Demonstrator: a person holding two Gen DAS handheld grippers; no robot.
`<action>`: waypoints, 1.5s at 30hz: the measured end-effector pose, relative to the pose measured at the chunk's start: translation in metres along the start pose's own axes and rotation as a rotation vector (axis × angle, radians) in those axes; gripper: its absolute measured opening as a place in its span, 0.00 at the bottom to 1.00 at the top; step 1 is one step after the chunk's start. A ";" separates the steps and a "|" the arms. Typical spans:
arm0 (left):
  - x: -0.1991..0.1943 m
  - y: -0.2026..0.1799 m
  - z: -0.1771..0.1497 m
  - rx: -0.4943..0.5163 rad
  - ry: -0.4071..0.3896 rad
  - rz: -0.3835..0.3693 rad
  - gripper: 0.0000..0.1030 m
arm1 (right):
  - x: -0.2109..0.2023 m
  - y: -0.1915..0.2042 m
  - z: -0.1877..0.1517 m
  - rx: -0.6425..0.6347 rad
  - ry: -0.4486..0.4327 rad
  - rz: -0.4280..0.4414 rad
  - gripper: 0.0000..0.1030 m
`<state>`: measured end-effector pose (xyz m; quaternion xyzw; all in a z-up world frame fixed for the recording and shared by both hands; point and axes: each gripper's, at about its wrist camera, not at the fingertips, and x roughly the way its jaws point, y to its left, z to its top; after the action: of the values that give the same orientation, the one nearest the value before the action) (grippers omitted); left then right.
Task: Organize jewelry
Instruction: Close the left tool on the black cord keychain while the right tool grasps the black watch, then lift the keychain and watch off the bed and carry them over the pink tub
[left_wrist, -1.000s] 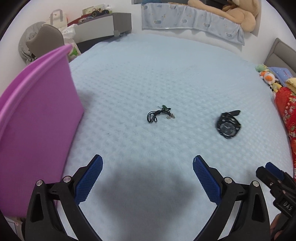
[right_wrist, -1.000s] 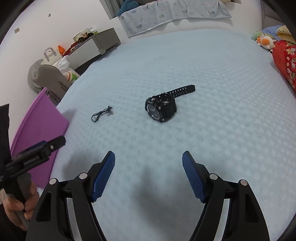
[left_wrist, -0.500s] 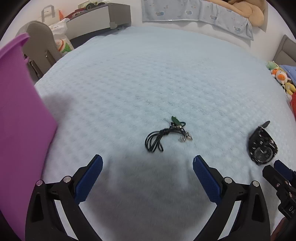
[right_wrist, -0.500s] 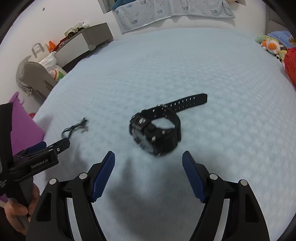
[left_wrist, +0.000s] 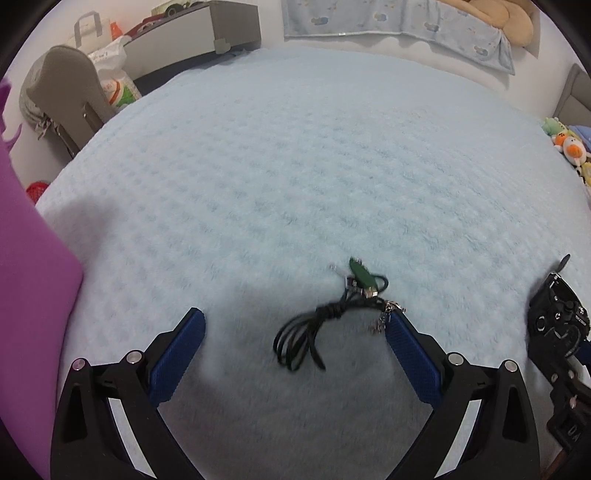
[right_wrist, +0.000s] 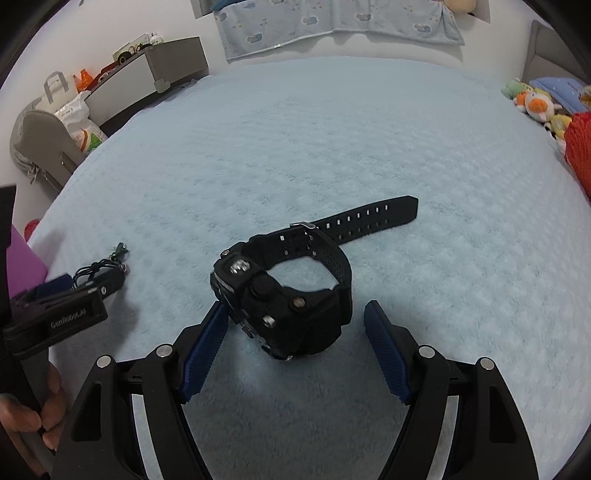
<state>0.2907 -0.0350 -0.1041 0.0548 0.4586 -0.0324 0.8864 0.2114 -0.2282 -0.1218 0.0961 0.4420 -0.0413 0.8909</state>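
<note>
Watch (right_wrist: 284, 295) sits between spread right gripper (right_wrist: 295, 350) fingers; cord (left_wrist: 325, 317) at 12 o'clock between spread left gripper (left_wrist: 295, 354) fingers. Next: close both.

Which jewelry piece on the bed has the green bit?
The corded necklace between the left tool's fingers; its pendant is green, while the watch is all black.

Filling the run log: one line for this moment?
left gripper: open, around necklace | right gripper: open, around watch | nothing gripped
</note>
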 end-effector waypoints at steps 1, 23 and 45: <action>0.002 -0.001 0.001 0.003 0.001 -0.001 0.93 | 0.002 0.001 0.001 -0.003 0.001 -0.002 0.70; -0.016 0.002 -0.006 -0.025 -0.011 -0.146 0.10 | -0.005 -0.004 0.001 0.008 -0.008 0.039 0.61; -0.150 0.019 -0.062 -0.005 -0.093 -0.231 0.10 | -0.110 0.003 -0.044 0.054 -0.065 0.125 0.61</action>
<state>0.1563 -0.0072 -0.0155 -0.0024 0.4202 -0.1358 0.8972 0.1112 -0.2177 -0.0596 0.1460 0.4049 -0.0007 0.9026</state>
